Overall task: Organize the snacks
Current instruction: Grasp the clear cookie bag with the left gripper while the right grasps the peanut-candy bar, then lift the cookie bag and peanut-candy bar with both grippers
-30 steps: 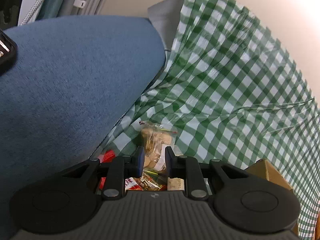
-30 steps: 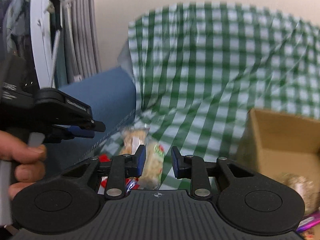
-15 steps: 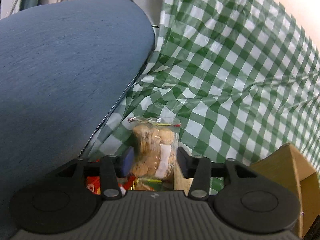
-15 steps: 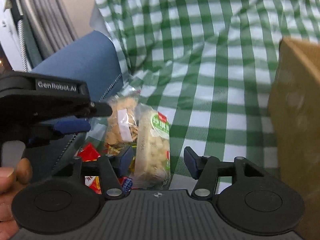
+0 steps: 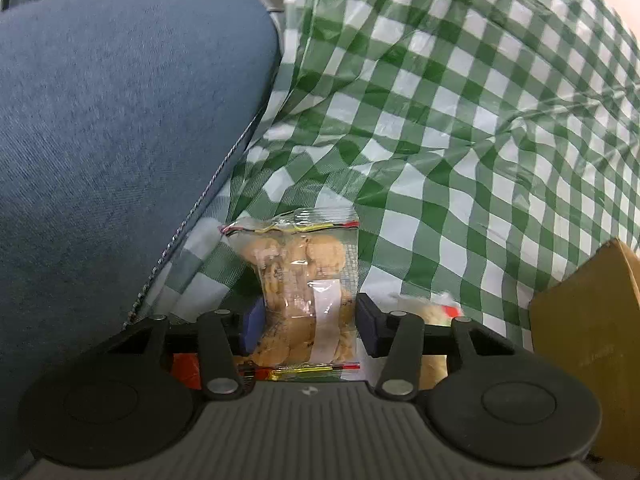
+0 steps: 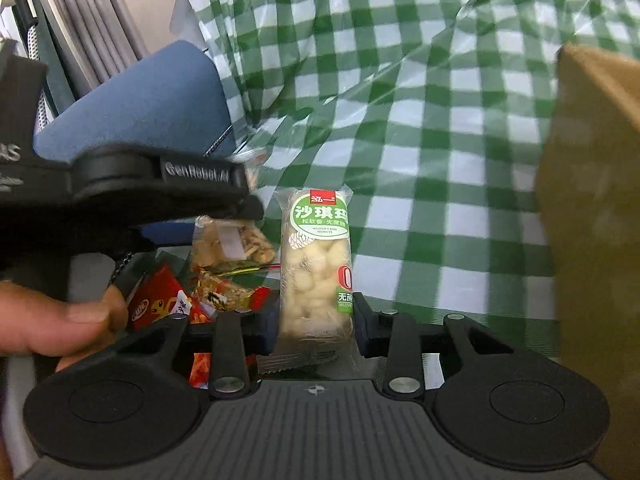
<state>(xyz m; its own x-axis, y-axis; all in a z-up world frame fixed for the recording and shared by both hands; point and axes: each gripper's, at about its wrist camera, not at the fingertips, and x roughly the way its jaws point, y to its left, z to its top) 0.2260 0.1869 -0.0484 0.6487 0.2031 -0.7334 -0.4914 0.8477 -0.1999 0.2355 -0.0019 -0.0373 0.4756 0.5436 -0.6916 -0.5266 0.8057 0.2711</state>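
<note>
A clear bag of cookies (image 5: 304,280) lies on the green checked cloth (image 5: 460,120). My left gripper (image 5: 308,328) straddles the bag, its jaws closing and its pads touching the bag's two sides. A long puffed-rice bar (image 6: 316,264) in a green-labelled wrapper lies beside it. My right gripper (image 6: 314,328) has that bar between its closing jaws, the pads against the wrapper. In the right wrist view the cookie bag (image 6: 228,242) sits partly under the left gripper's black body.
A blue cushion (image 5: 100,140) rises close on the left. A brown cardboard box (image 6: 592,200) stands at the right. Red snack packets (image 6: 160,304) lie in a small heap near a person's hand (image 6: 60,320). The box's corner (image 5: 592,328) also shows in the left wrist view.
Both grippers sank toward the snacks, opened wide, then narrowed around them: the left around the cookie bag, the right around the rice bar.
</note>
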